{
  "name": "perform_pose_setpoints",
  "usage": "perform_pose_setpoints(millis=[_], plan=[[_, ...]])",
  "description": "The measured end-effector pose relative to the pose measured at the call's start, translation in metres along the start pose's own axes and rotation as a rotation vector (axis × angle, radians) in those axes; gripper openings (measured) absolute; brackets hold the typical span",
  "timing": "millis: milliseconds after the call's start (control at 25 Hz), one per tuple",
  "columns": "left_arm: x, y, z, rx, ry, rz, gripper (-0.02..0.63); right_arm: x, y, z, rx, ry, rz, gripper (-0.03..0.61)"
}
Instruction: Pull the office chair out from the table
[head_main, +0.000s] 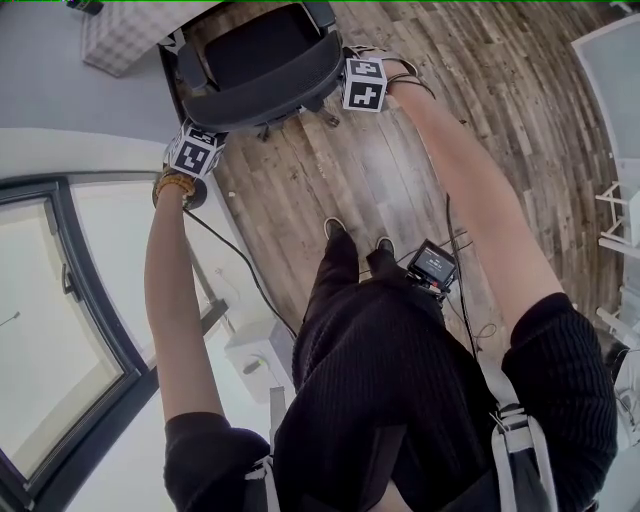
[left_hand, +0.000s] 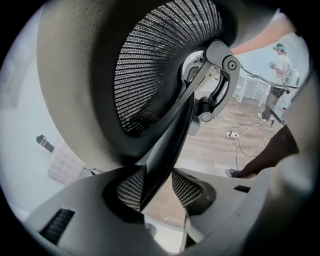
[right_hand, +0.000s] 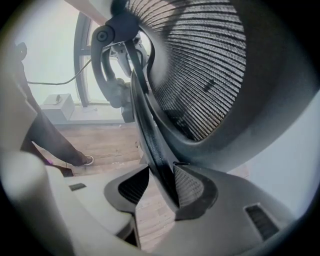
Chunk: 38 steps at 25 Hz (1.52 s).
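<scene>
The black office chair (head_main: 260, 55) stands at the top of the head view, beside the pale grey table (head_main: 60, 70). My left gripper (head_main: 205, 130) is at the left end of the curved backrest rim and my right gripper (head_main: 345, 72) at its right end. In the left gripper view the dark backrest frame (left_hand: 167, 145) runs between the jaws of the left gripper (left_hand: 159, 190), with the mesh back (left_hand: 160, 65) above. The right gripper (right_hand: 161, 187) likewise clamps the frame edge (right_hand: 150, 145) below the mesh (right_hand: 210, 75). Both grippers are shut on the rim.
A wooden floor (head_main: 400, 150) lies behind the chair, where the person's feet (head_main: 355, 235) stand. A dark window frame (head_main: 80, 300), a cable (head_main: 240, 270) and a white box (head_main: 255, 360) are at the left. White furniture (head_main: 620, 220) is at the right. Another person (left_hand: 280, 75) stands far off.
</scene>
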<state>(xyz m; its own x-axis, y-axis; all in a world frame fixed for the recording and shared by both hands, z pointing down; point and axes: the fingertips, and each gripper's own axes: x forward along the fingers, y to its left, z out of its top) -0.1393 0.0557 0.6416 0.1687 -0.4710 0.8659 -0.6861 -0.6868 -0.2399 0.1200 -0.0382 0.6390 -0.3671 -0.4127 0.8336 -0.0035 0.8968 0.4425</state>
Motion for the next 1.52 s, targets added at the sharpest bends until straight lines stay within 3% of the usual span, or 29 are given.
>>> perform_pose_setpoints(millis=[600, 800, 1520], plan=[[-0.012, -0.033, -0.004, 0.008, -0.039, 0.005, 0.172, -0.02, 0.026, -0.011, -0.005, -0.001, -0.044, 0.158], [-0.015, -0.045, -0.007, 0.015, -0.048, -0.004, 0.172, -0.029, 0.042, -0.012, 0.011, -0.015, -0.012, 0.158], [-0.03, -0.094, -0.01, 0.055, -0.119, 0.02, 0.172, -0.054, 0.077, -0.03, 0.0, -0.035, -0.026, 0.16]])
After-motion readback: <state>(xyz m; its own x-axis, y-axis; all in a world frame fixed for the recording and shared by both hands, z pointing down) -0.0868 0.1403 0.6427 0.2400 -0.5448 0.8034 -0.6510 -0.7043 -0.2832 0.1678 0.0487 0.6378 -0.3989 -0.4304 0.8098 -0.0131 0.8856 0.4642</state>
